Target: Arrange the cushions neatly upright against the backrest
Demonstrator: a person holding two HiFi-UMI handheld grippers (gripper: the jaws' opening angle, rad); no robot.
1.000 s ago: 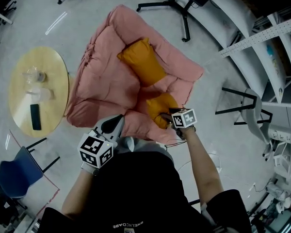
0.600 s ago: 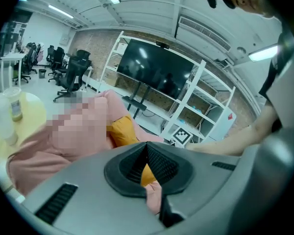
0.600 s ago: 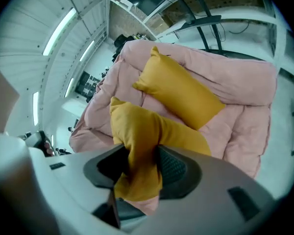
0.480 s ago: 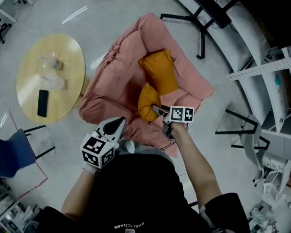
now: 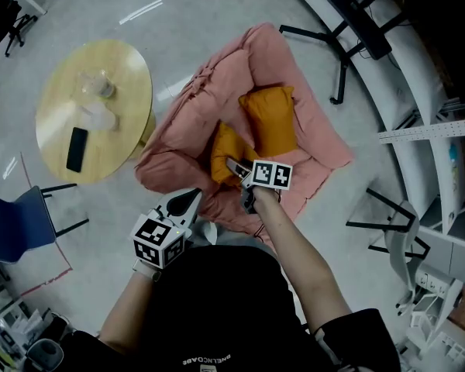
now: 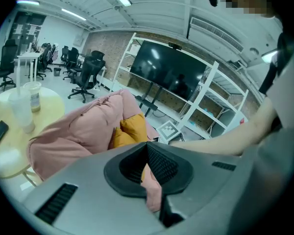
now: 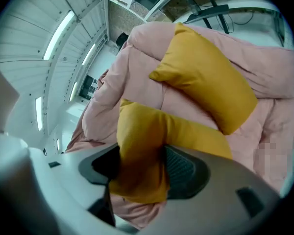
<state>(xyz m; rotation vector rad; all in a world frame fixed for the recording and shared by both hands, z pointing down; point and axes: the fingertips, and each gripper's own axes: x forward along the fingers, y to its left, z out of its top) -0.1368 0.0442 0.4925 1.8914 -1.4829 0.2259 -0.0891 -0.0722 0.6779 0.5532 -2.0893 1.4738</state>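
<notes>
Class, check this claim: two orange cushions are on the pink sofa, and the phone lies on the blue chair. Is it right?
No. The head view shows the phone on the round yellow table, not the blue chair. The two orange cushions are indeed on the pink sofa.

Right arm is stretched straight out ahead, forearm bare, with the right gripper at the end of it and its marker cube facing up. Its jaws are opening, but there's a fold of the cushion bunched between them, fabric touching both sides. Left arm is bent and tucked close to the body. The left gripper points forward, nearer the torso than the right one. Its jaws are pressed together, nothing in them.
</notes>
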